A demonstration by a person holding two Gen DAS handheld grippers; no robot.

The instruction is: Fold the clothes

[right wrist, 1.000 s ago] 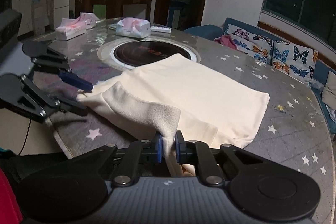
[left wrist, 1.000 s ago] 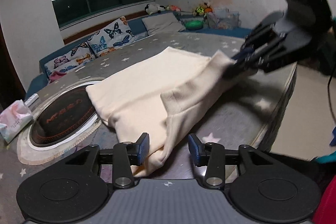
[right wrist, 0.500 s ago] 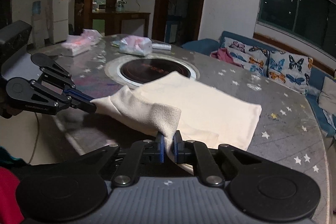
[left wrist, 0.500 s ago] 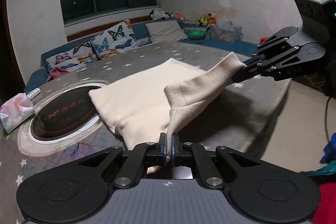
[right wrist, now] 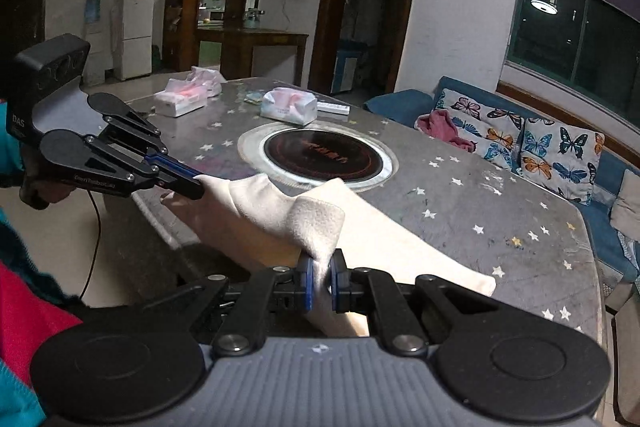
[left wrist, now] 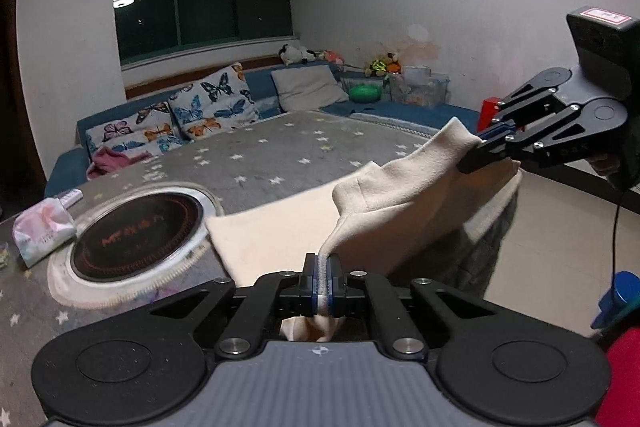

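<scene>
Soft cream cloth [left wrist: 384, 203], fuzzy and thick, lifted at one edge and hanging off the near side of the table [left wrist: 280, 155]. Left gripper [left wrist: 322, 277] pinched tight on one corner, right gripper [right wrist: 319, 277] pinched tight on the other. Rest of the cloth lying flat by the round black cooker [right wrist: 320, 155]. Grey star-dotted tabletop. Butterfly pillows [right wrist: 532, 147] behind, dark window [left wrist: 200, 7], tissue packs [right wrist: 288, 105].

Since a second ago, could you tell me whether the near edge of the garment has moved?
Yes. The garment edge, pinched by both tools, has lifted off the table and pulled back from the round burner toward the table's near edge.
</scene>
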